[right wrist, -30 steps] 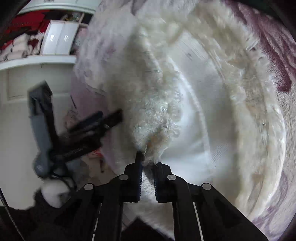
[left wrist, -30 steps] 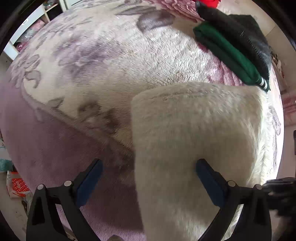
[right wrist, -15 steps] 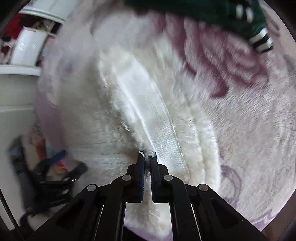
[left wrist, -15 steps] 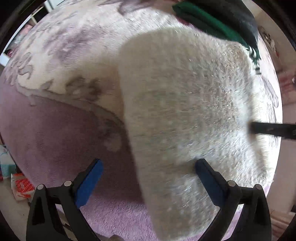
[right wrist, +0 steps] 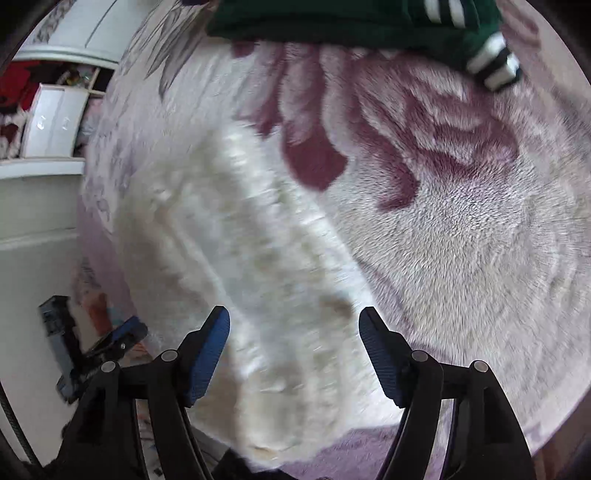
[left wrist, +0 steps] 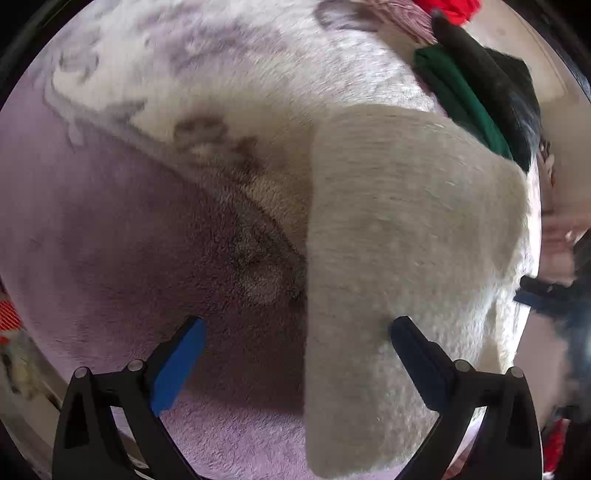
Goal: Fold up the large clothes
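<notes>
A cream fleece garment [left wrist: 406, 240] lies folded into a thick block on the floral blanket [left wrist: 184, 92]. My left gripper [left wrist: 295, 343] hangs open above the garment's left edge, its right finger over the fleece and its left finger over bare blanket. In the right wrist view the same cream garment [right wrist: 236, 277] lies flat below my right gripper [right wrist: 293, 332], whose jaws are opening and press on nothing. The right gripper shows blurred at the far right edge of the left wrist view [left wrist: 546, 299].
Folded green [left wrist: 465, 99] and black clothes [left wrist: 498, 88] lie stacked behind the cream garment, with something red [left wrist: 447, 7] beyond. The green garment [right wrist: 351, 22] with white stripes tops the right wrist view. White shelves [right wrist: 48, 122] stand left of the bed.
My right gripper was shut on the fleece's edge and carried it across; now its jaws stand apart and the garment lies released. The left gripper shifted over the garment and stayed open.
</notes>
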Available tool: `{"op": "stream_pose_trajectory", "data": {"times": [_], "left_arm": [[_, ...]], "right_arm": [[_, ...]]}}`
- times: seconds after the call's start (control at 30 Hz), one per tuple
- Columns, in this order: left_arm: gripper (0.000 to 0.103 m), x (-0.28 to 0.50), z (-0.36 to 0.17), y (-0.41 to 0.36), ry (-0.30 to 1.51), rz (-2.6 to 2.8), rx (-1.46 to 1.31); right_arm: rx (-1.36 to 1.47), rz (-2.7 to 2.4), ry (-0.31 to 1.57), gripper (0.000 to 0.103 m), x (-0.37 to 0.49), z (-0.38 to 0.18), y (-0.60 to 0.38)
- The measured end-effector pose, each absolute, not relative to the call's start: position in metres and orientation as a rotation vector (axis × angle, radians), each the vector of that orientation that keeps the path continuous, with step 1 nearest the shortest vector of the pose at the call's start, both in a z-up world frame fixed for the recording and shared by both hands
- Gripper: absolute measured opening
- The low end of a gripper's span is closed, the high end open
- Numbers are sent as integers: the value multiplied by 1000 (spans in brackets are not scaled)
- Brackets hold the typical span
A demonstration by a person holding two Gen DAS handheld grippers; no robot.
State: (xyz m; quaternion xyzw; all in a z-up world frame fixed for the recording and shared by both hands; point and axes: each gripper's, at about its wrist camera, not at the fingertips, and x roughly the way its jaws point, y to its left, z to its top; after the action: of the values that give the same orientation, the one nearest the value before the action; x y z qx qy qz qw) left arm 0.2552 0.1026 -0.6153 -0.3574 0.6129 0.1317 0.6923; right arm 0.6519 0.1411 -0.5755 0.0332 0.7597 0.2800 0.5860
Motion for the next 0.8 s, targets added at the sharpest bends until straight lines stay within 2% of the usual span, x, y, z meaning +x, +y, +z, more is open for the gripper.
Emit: {"op": "stream_pose_trajectory", "data": {"times": [0.07, 0.17, 0.23, 0.3, 0.47, 0.53, 0.7, 0.73, 0.77, 0.8], "left_arm": [[103, 257, -626, 107, 1344, 226, -879], [103, 271, -641, 104, 1322, 93, -950], [103, 283, -648, 99, 1319, 36, -986], [103, 290, -656, 100, 1306, -5, -1036], [103, 302, -661, 101, 1278, -24, -1074], [103, 302, -661, 103, 1263, -16, -1079], [103, 320, -652, 101, 1231, -8, -1031], [102, 321, -646, 98, 1224, -6, -1011], [102, 331, -642, 97, 1218, -7, -994], [102, 334, -637, 95, 1215, -7, -969]], "right_arm": [[148, 689, 1809, 75, 661, -597, 117], [330, 809, 1867, 80, 672, -636, 95], [381, 881, 1883, 87, 680, -653, 87], [427, 959, 1909, 89, 686, -668, 87], [441, 1096, 1982, 96, 678, -682, 84], [438, 1141, 1988, 103, 668, -681, 91], [473, 1196, 1981, 103, 664, -680, 89], [484, 1199, 1968, 96, 661, -678, 88], [524, 1205, 1952, 86, 655, -675, 87], [537, 1196, 1950, 62, 650, -674, 90]]}}
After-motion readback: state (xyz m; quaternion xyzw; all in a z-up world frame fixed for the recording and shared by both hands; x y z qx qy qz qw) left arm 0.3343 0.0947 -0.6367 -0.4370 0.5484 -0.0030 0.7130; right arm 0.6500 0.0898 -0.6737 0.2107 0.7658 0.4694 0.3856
